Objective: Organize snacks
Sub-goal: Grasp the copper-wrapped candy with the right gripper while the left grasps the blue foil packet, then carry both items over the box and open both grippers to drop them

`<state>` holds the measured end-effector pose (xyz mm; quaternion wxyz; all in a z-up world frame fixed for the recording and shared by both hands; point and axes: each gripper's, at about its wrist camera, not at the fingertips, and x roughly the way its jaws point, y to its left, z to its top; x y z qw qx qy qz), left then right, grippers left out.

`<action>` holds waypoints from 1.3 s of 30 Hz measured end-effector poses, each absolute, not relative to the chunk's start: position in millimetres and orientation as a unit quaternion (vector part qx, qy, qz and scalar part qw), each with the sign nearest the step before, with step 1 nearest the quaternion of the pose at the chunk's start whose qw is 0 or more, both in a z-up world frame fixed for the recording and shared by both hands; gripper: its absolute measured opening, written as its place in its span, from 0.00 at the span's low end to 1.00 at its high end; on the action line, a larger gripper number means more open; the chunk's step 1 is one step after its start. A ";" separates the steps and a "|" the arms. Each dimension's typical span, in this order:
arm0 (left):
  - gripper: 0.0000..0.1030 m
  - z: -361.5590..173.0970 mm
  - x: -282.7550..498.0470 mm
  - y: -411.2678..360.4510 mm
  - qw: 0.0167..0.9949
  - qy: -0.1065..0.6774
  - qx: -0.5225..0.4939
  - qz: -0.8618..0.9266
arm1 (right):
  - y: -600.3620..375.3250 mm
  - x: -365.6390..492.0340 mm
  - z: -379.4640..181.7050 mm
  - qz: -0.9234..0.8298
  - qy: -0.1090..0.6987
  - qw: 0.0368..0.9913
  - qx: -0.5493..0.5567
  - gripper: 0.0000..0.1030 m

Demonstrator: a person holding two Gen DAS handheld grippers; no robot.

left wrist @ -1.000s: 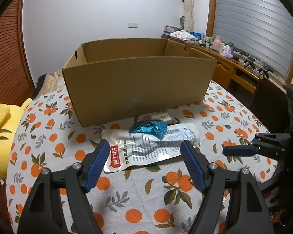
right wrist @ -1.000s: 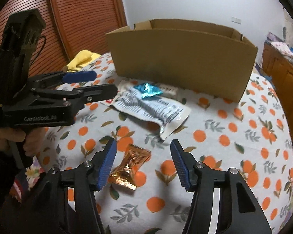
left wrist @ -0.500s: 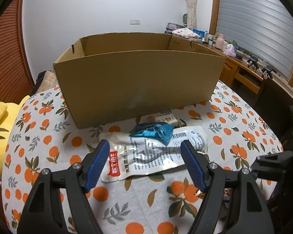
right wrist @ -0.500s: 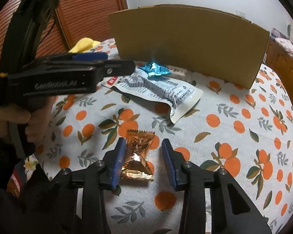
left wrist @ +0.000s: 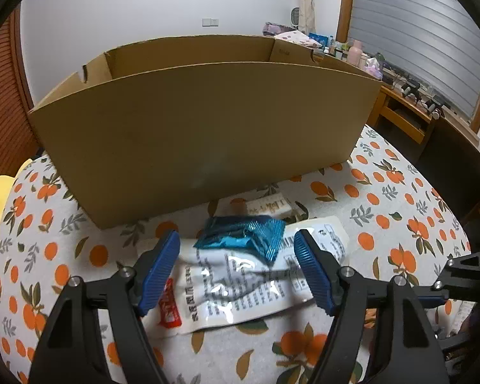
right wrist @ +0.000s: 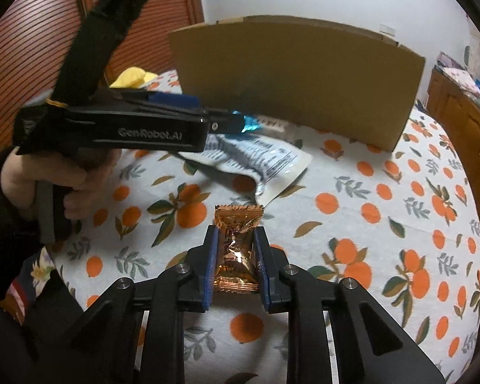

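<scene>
Gripping a gold packet (right wrist: 236, 249) on the tablecloth (right wrist: 384, 224), the right gripper (right wrist: 235, 262) has its blue pads pressed to both sides. The left gripper (left wrist: 236, 272) hovers level with jaws spread wide, flanking a teal packet (left wrist: 243, 235) atop a white pouch (left wrist: 240, 291) before the box (left wrist: 192, 134).

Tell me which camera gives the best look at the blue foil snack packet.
The left wrist view. There the blue foil packet lies whole on the white pouch, just ahead of the open left gripper. In the right wrist view only a sliver of it shows past that gripper's tip, before the cardboard box.
</scene>
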<state>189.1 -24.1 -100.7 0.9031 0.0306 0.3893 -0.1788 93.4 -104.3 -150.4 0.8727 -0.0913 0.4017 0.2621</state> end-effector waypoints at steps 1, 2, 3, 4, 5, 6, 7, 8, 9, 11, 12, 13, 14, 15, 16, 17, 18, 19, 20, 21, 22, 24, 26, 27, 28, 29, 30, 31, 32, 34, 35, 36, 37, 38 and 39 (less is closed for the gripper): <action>0.71 -100.6 191.8 -25.5 0.902 0.391 0.032 -0.182 | -107.3 93.4 -148.7 0.261 0.399 0.874 -0.089 0.20; 0.71 -100.9 193.4 -26.1 0.901 0.392 0.033 -0.183 | -109.0 93.4 -146.9 0.261 0.397 0.876 -0.087 0.20; 0.71 -101.2 195.3 -27.1 0.900 0.394 0.033 -0.185 | -111.0 93.1 -144.6 0.259 0.394 0.878 -0.086 0.20; 0.70 -102.2 198.3 -28.0 0.898 0.398 0.032 -0.187 | -112.6 93.8 -142.3 0.258 0.392 0.879 -0.085 0.20; 0.70 -103.2 200.2 -28.6 0.897 0.400 0.031 -0.187 | -116.0 94.8 -139.8 0.257 0.389 0.881 -0.083 0.20; 0.70 -104.2 202.6 -28.9 0.896 0.403 0.032 -0.185 | -118.0 95.4 -137.4 0.256 0.386 0.882 -0.082 0.20; 0.70 -105.8 205.2 -29.3 0.895 0.407 0.033 -0.181 | -118.2 95.9 -134.9 0.255 0.384 0.884 -0.081 0.20; 0.70 -107.2 206.8 -28.9 0.894 0.409 0.033 -0.181 | -119.4 97.2 -133.3 0.254 0.382 0.885 -0.080 0.20; 0.70 -108.5 208.9 -29.0 0.892 0.412 0.032 -0.182 | -120.3 97.1 -131.5 0.253 0.380 0.886 -0.080 0.20; 0.68 -111.3 212.1 -27.9 0.889 0.419 0.026 -0.182 | -124.4 98.4 -126.8 0.250 0.375 0.889 -0.077 0.20; 0.66 -112.4 212.9 -27.6 0.888 0.422 0.024 -0.183 | -126.2 99.4 -125.0 0.249 0.373 0.891 -0.075 0.20; 0.62 -113.3 213.5 -28.3 0.887 0.424 0.023 -0.185 | -126.3 100.3 -123.4 0.248 0.371 0.892 -0.074 0.20; 0.61 -114.3 213.3 -28.1 0.885 0.425 0.023 -0.187 | -127.3 100.9 -122.6 0.248 0.370 0.893 -0.073 0.20; 0.57 -115.2 212.6 -28.0 0.885 0.425 0.025 -0.187 | -128.2 100.9 -120.8 0.247 0.368 0.894 -0.072 0.20; 0.49 -115.4 211.9 -27.8 0.885 0.425 0.025 -0.188 | -128.8 101.8 -119.2 0.246 0.367 0.894 -0.070 0.20; 0.48 -115.7 211.1 -26.9 0.886 0.424 0.024 -0.189 | -129.8 102.6 -118.5 0.246 0.366 0.895 -0.069 0.20; 0.47 -115.6 210.8 -25.5 0.886 0.422 0.020 -0.189 | -130.4 103.4 -117.7 0.246 0.365 0.895 -0.069 0.20; 0.42 -115.4 210.3 -23.7 0.887 0.421 0.016 -0.190 | -131.0 104.7 -118.0 0.245 0.365 0.896 -0.069 0.20; 0.41 -115.4 210.3 -22.5 0.887 0.421 0.014 -0.191 | -131.3 105.6 -117.7 0.245 0.364 0.896 -0.068 0.20; 0.38 -115.3 209.6 -21.5 0.887 0.420 0.013 -0.191 | -131.7 106.6 -117.7 0.244 0.364 0.896 -0.068 0.20; 0.37 -115.0 208.7 -20.8 0.888 0.418 0.013 -0.189 | -131.9 107.2 -117.5 0.244 0.364 0.897 -0.067 0.20; 0.35 -113.5 206.3 -17.5 0.890 0.415 0.012 -0.189 | -132.4 108.9 -117.7 0.243 0.363 0.897 -0.066 0.20; 0.35 -111.1 204.3 -16.6 0.891 0.411 0.011 -0.191 | -133.4 111.0 -118.1 0.242 0.363 0.897 -0.066 0.20; 0.35 -109.4 202.5 -15.7 0.892 0.408 0.012 -0.191 | -133.6 111.5 -118.0 0.241 0.363 0.898 -0.066 0.20; 0.35 -108.1 201.4 -15.7 0.894 0.406 0.012 -0.191 | -134.0 112.5 -117.7 0.241 0.362 0.898 -0.065 0.20; 0.35 -106.3 199.8 -15.4 0.895 0.404 0.012 -0.191 | -134.3 112.7 -117.4 0.240 0.362 0.898 -0.065 0.20; 0.35 -104.3 198.2 -14.9 0.896 0.401 0.011 -0.191 | -134.9 113.9 -116.9 0.239 0.361 0.899 -0.064 0.20; 0.35 -101.9 195.9 -14.0 0.897 0.398 0.009 -0.192 | -135.1 114.4 -116.5 0.238 0.361 0.899 -0.064 0.20; 0.35 -99.6 193.7 -13.3 0.899 0.395 0.008 -0.191 | -135.2 114.9 -116.2 0.238 0.361 0.900 -0.064 0.20; 0.35 -94.5 189.5 -12.0 0.901 0.389 0.005 -0.193 | -135.3 115.9 -114.9 0.237 0.359 0.900 -0.065 0.20; 0.35 -92.0 187.8 -11.7 0.902 0.386 0.004 -0.194 | -135.1 116.3 -114.2 0.236 0.358 0.901 -0.066 0.20; 0.35 -89.5 185.9 -11.6 0.903 0.384 0.005 -0.194 | -135.3 116.9 -113.4 0.236 0.357 0.901 -0.066 0.20; 0.35 -86.6 183.7 -11.5 0.904 0.380 0.006 -0.195 | -135.3 116.9 -112.8 0.236 0.357 0.902 -0.066 0.20; 0.35 -83.4 181.6 -11.5 0.906 0.376 0.008 -0.196 | -135.5 117.3 -112.0 0.235 0.356 0.902 -0.065 0.20; 0.35 -81.1 180.4 -12.5 0.907 0.374 0.008 -0.196 | -135.7 117.6 -111.0 0.235 0.355 0.903 -0.065 0.20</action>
